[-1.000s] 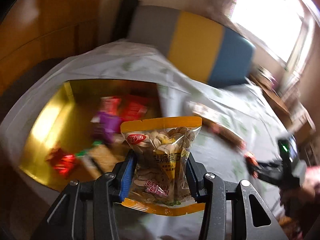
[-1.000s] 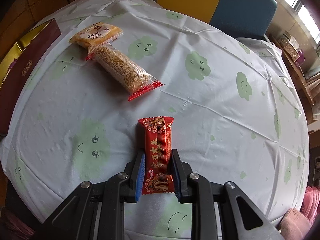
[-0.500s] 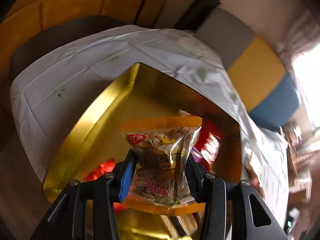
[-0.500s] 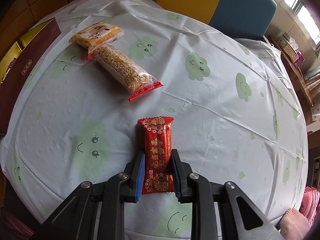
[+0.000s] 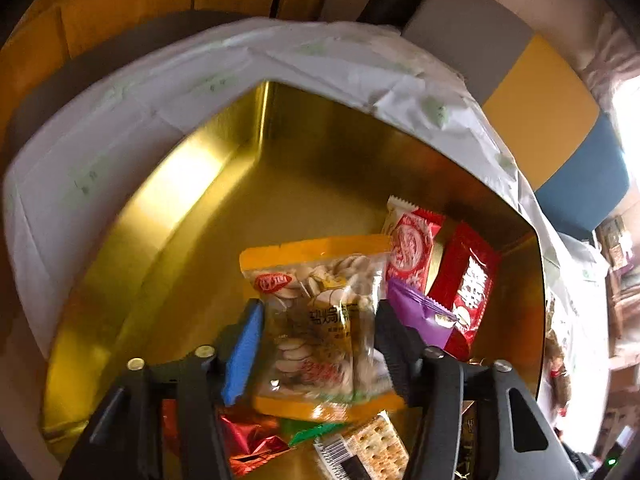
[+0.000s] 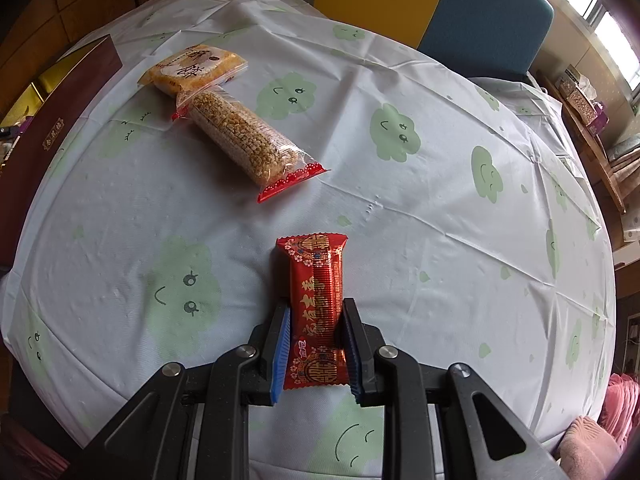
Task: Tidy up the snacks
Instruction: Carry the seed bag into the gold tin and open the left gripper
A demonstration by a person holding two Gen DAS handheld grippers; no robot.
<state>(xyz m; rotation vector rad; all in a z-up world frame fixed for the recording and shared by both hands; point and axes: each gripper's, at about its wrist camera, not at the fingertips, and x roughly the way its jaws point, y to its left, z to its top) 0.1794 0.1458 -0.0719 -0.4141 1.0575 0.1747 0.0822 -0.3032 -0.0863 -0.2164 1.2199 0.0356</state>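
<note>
Left wrist view: the left gripper (image 5: 316,344) is opening its jaws, with a clear, orange-edged nut pouch (image 5: 320,328) between them; the left pad stands clear of it. The pouch hangs over a gold tray (image 5: 192,208) holding red, purple and cracker packets. Right wrist view: the right gripper (image 6: 316,346) is clamped on a red snack bar (image 6: 316,304) lying near on a white tablecloth (image 6: 420,216) printed with green clouds. Two more packets lie far left; blue and yellow chairs stand beyond.
</note>
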